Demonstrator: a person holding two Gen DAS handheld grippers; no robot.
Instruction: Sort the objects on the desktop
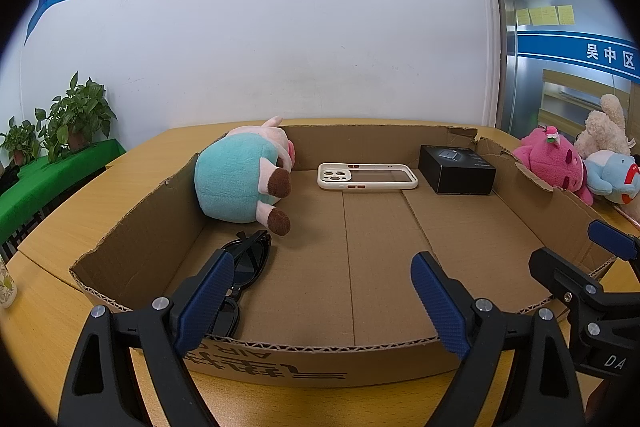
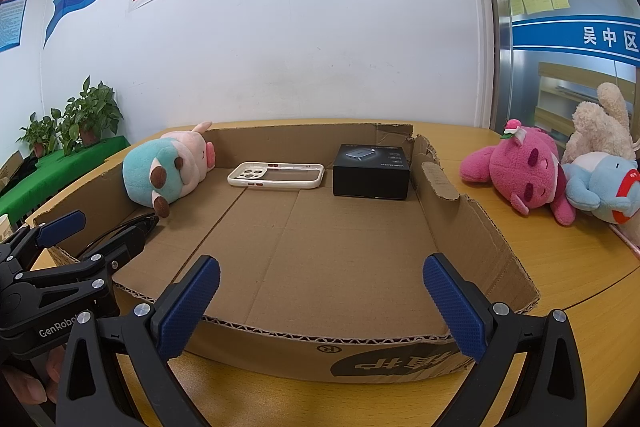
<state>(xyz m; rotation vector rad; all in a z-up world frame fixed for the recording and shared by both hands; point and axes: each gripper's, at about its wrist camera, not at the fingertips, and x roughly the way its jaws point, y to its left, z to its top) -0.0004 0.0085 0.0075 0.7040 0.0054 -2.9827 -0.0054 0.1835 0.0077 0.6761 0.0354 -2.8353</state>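
A shallow cardboard box (image 1: 132,227) (image 2: 480,227) lies on the wooden table. Inside it are a teal-and-pink plush (image 1: 240,179) (image 2: 168,167) at the left, a white phone case (image 1: 366,177) (image 2: 276,175) and a black carton (image 1: 456,169) (image 2: 372,171) at the back, and black sunglasses (image 1: 248,263) at the near left. My left gripper (image 1: 320,303) is open over the box's near edge, its left finger beside the sunglasses. My right gripper (image 2: 320,307) is open and empty over the near edge.
A pink plush (image 2: 516,171), a light blue plush (image 2: 600,187) and a cream plush (image 2: 600,123) lie on the table right of the box. Potted plants (image 2: 80,115) stand on a green-covered table at the far left. A white wall is behind.
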